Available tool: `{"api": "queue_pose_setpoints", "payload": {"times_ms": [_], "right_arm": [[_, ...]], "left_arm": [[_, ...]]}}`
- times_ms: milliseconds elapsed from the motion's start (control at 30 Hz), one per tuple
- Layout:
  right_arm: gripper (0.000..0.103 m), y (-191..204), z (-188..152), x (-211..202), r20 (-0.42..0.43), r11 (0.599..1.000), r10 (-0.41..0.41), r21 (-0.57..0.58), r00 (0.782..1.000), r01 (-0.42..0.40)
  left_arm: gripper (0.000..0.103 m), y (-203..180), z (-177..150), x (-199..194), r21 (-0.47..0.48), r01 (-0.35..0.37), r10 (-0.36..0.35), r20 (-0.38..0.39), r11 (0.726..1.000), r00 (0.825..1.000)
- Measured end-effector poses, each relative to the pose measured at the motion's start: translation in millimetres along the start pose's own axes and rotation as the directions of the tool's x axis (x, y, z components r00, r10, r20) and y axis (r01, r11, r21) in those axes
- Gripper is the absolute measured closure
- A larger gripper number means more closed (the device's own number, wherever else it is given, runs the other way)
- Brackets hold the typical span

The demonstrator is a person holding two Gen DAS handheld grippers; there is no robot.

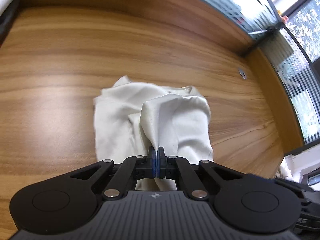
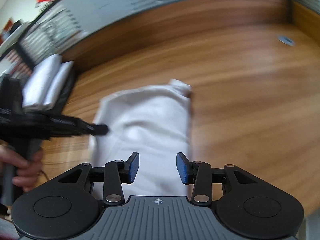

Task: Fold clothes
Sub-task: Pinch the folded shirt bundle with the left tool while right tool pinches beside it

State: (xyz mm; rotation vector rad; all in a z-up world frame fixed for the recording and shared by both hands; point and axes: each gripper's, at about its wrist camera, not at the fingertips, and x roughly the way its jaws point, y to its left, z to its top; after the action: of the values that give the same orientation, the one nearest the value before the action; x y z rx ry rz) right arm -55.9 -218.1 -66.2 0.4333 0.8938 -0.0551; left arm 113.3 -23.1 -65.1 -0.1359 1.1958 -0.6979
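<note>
so the white garment (image 1: pixel 152 118) is lying partly folded on the wooden table (image 1: pixel 60 64), roughly mid-table, and looks like a long narrow rectangle from the right wrist view (image 2: pixel 152 124). the left gripper (image 1: pixel 156 154) has its blue pads pressed together on a bunched-up fold of the fabric, which rises as a peaked ridge above the rest of the cloth. from the right wrist view that same left gripper (image 2: pixel 102 129) comes in from the left side and meets the garment's left edge, with the person's hand (image 2: pixel 22 168) wrapped round its handle. the right gripper (image 2: pixel 158 167) hangs over the near end of the garment with its fingers spread wide and nothing between them. there's a stack of folded white cloths (image 2: pixel 48 82) off at the far left of the table, and a little metal grommet (image 2: pixel 286 40) set in the wood on the far right. pretty blurry overall.
</note>
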Motion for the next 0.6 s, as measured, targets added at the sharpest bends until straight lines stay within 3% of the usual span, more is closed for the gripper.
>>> {"api": "queue_pose_setpoints", "payload": {"times_ms": [100,233,333,600], "right_arm": [[0.052,22,15,13,-0.018,0.997,0.064,-0.052,0.998,-0.065],[0.052,50,29,37,-0.077,0.983,0.109,-0.139,0.991,-0.119],[0.052,65,31,59,-0.142,0.973,0.127,-0.172,0.982,-0.151],[0.048,88,17,91,-0.218,0.968,0.098,-0.207,0.971,-0.144]], "left_arm": [[0.101,12,-4,-2,-0.043,0.015,-0.015,0.004,0.999,1.000],[0.101,24,-8,-5,-0.073,0.021,-0.021,0.008,0.997,1.000],[0.092,35,-8,-11,-0.117,0.028,-0.025,0.029,0.993,0.999],[0.091,71,-6,-32,-0.198,-0.013,0.028,0.070,0.980,0.997]]}}
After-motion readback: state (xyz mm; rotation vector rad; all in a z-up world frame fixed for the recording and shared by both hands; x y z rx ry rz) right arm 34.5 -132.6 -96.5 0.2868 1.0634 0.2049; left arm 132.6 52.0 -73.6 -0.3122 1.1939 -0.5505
